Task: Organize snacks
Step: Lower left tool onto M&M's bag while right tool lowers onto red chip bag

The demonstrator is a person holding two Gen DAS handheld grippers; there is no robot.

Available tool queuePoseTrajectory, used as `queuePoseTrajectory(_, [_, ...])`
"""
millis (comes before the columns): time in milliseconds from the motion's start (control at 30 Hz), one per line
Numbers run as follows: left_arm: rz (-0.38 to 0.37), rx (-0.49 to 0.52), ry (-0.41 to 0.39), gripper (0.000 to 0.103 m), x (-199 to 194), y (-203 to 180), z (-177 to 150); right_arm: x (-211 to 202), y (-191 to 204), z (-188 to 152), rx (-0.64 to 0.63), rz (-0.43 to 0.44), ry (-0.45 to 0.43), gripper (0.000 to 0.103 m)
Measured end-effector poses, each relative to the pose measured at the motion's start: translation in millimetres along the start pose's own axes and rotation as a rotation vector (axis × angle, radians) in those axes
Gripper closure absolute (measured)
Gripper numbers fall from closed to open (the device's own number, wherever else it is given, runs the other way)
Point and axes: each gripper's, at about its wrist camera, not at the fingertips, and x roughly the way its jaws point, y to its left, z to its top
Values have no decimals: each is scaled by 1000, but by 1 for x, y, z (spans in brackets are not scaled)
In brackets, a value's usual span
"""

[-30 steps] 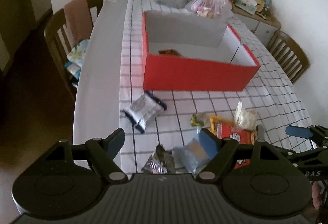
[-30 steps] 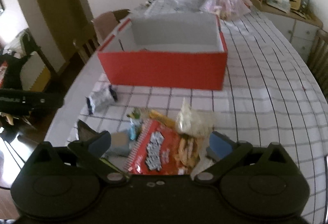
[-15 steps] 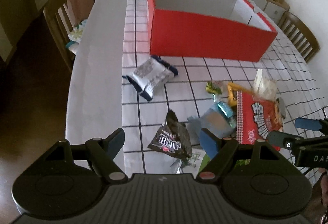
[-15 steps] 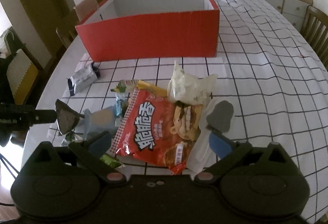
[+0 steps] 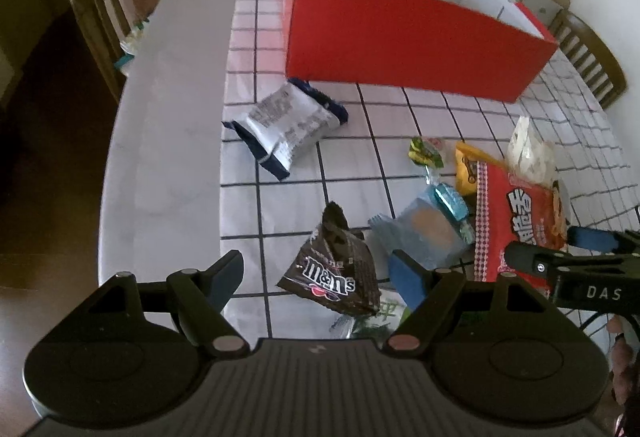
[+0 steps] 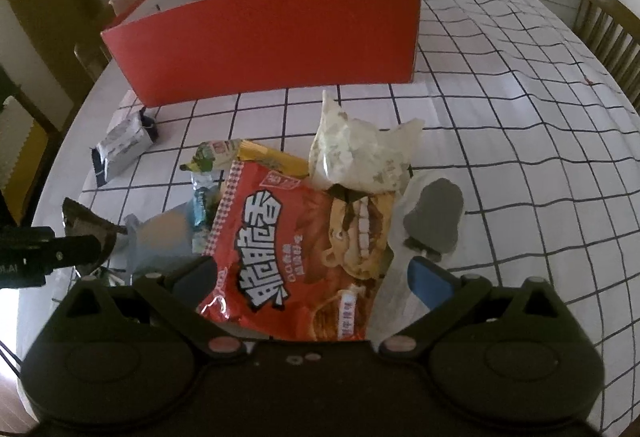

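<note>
Left wrist view: the left gripper (image 5: 318,271) is held with jaws apart around the brown M&M's bag (image 5: 332,273), pads not pressing. A silver packet (image 5: 286,125) lies left, before the red box (image 5: 404,41). Right wrist view: the right gripper (image 6: 316,277) is spread, unclamped, astride the red snack bag (image 6: 296,253) on the checked tablecloth (image 6: 520,141).

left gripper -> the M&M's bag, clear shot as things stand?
Probably yes. The left gripper is open, and the M&M's bag lies on top of the pile right between its fingers, nothing covering it. The blue packet crowds the right finger, so it might get nudged.
</note>
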Motion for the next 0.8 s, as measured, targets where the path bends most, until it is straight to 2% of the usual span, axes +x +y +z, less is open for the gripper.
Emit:
queuePoseTrajectory(100, [-2, 8, 12, 26, 4, -1, 1, 3, 4, 0, -18, -9, 3, 1])
queuePoseTrajectory(267, [-4, 25, 36, 40, 10, -3, 3, 6, 9, 1, -47, -26, 3, 2])
queuePoseTrajectory(367, [-8, 27, 41, 44, 11, -3, 3, 8, 12, 2, -61, -16, 15, 10])
queuePoseTrajectory(467, [-21, 29, 41, 55, 12, -2, 3, 9, 13, 1, -59, -19, 19, 11])
queuePoseTrajectory(800, [-35, 33, 25, 67, 9, -2, 1, 6, 14, 0, -70, -3, 4, 24])
